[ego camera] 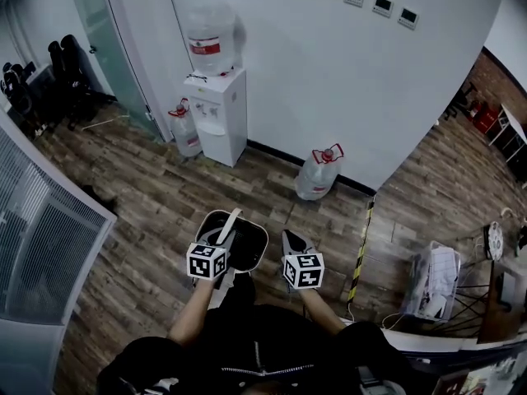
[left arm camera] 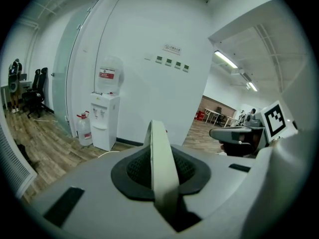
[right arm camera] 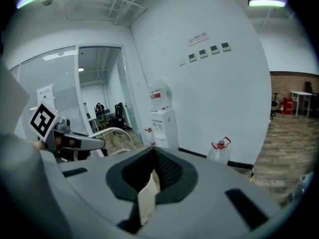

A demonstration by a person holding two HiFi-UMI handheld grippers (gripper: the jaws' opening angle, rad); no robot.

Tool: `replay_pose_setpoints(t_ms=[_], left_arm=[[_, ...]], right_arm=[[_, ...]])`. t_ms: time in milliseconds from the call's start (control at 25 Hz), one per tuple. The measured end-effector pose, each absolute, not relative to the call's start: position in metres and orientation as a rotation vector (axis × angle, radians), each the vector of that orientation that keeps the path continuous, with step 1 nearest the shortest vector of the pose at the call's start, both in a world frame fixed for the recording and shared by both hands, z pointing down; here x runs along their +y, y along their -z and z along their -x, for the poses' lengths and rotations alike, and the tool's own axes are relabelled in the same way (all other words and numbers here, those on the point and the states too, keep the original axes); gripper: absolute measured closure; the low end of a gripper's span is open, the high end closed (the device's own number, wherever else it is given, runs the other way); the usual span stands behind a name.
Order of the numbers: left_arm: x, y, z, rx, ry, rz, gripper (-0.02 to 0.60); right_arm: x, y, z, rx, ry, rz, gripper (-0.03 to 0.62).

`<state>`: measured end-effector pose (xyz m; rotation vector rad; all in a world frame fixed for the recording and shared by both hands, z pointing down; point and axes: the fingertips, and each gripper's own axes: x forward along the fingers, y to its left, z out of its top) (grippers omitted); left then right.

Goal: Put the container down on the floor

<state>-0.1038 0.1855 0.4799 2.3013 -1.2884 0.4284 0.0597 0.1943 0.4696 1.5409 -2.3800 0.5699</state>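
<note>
The container [ego camera: 247,249] is a rounded white bin with a dark inside, hanging above the wooden floor [ego camera: 148,212] just in front of me. A pale handle strap [ego camera: 230,223] arches over it. My left gripper [ego camera: 222,239] is shut on that strap [left arm camera: 162,163], which runs up between its jaws in the left gripper view. Just right of the bin, my right gripper [ego camera: 292,242] is apart from it, jaws together with only a pale sliver [right arm camera: 146,198] between them. The right gripper view shows the left gripper [right arm camera: 67,141] and the bin's curved white rim [right arm camera: 113,132].
A white water dispenser [ego camera: 218,109] stands against the far wall with a water bottle [ego camera: 185,130] beside it. Another bottle [ego camera: 319,174] sits on the floor further right. A yellow-black strip [ego camera: 361,249] crosses the floor. A glass partition [ego camera: 41,237] stands left, a wire basket [ego camera: 435,282] right.
</note>
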Motion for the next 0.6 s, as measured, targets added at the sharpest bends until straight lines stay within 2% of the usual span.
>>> replay_pose_setpoints(t_ms=[600], left_arm=[[0.063, -0.481, 0.113, -1.199, -0.458, -2.317, 0.514]], right_arm=[[0.075, -0.467, -0.04, -2.319, -0.617, -1.584, 0.583]])
